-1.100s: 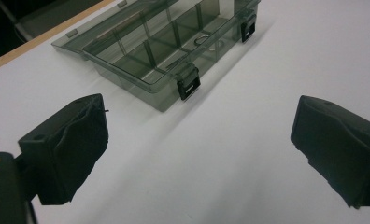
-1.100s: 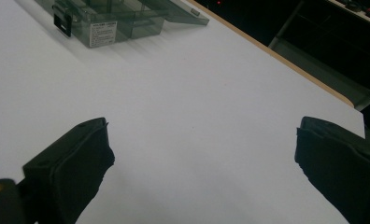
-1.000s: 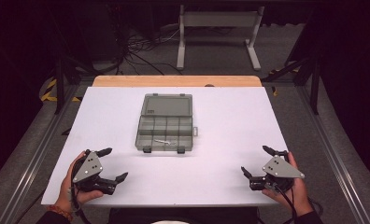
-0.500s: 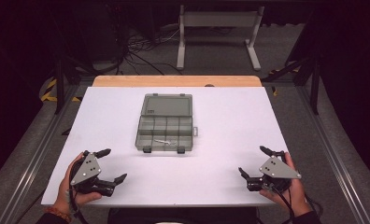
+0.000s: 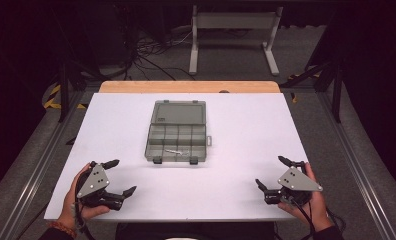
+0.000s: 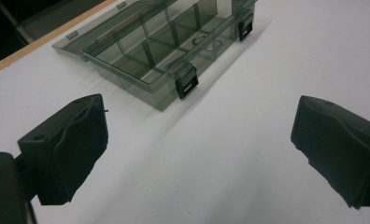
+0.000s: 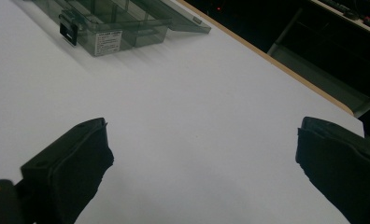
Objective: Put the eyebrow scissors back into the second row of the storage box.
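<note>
Right hand-held gripper (image 5: 275,176) drifts slightly inward, both it and the left hand-held gripper (image 5: 115,177) gaping and empty; risk: nudging open box (image 5: 176,135) across slick surface (image 5: 246,130), jolting the small part (image 5: 176,151).

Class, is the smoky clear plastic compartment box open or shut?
Open: the smoky clear plastic compartment box has its lid folded back flat, exposing the dividers.

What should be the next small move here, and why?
Probably move the left tongs forward toward the open organizer box. Both the left and the right tongs are open, hold nothing, and sit at the near edge of the white table, apart from the box, where a small white piece lies in a front compartment.
</note>
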Demonstrator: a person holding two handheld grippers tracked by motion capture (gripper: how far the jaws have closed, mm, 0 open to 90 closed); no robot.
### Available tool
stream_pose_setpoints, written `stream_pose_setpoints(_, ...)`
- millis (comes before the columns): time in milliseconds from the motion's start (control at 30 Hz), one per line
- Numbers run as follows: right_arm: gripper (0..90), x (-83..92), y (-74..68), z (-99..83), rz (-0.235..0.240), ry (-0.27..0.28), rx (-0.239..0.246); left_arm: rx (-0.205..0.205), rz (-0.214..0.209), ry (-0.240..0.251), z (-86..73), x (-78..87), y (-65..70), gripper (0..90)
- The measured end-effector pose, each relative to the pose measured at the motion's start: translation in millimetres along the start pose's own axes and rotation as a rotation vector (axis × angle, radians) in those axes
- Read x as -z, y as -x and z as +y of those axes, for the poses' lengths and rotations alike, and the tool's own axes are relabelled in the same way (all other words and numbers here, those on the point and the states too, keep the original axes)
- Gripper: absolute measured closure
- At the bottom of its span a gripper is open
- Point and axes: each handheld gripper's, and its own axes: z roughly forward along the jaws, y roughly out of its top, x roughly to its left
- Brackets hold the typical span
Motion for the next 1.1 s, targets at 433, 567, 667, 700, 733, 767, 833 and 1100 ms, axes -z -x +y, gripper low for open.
stream_pose_setpoints(433,4.0,-1.4,-0.8,0.0,0.005,-0.007,0.009,-0.001,0.0,-0.003,-0.2,-0.2,-0.3,4.9)
stream_pose_setpoints(567,4.1,-1.5,-1.0,0.2,0.005,-0.007,0.009,0.006,-0.001,-0.004,-0.3,-0.7,0.1,4.9)
stream_pose_setpoints(667,4.1,-2.0,-1.2,0.1,0.007,-0.008,0.008,0.004,-0.002,-0.004,-0.5,-1.2,-0.3,4.9)
stream_pose_setpoints(700,4.2,-2.2,-1.2,0.0,0.009,-0.01,0.008,0.008,-0.001,-0.006,-0.5,-1.2,0.1,4.9)
stream_pose_setpoints(733,4.1,-2.4,-1.3,-0.1,0.01,-0.011,0.009,0.008,-0.001,-0.006,-0.5,-1.3,0.0,5.0)
stream_pose_setpoints(767,4.1,-2.6,-1.5,-0.1,0.01,-0.011,0.01,0.009,-0.001,-0.006,-0.4,-1.4,0.0,5.0)
stream_pose_setpoints(833,4.2,-2.7,-1.7,0.0,0.012,-0.011,0.01,0.007,-0.001,-0.008,-0.3,-1.7,0.0,5.0)
stream_pose_setpoints(1100,4.5,-3.3,-1.3,-0.5,0.019,-0.015,0.004,0.011,-0.007,-0.014,0.1,-4.3,-1.5,5.0)
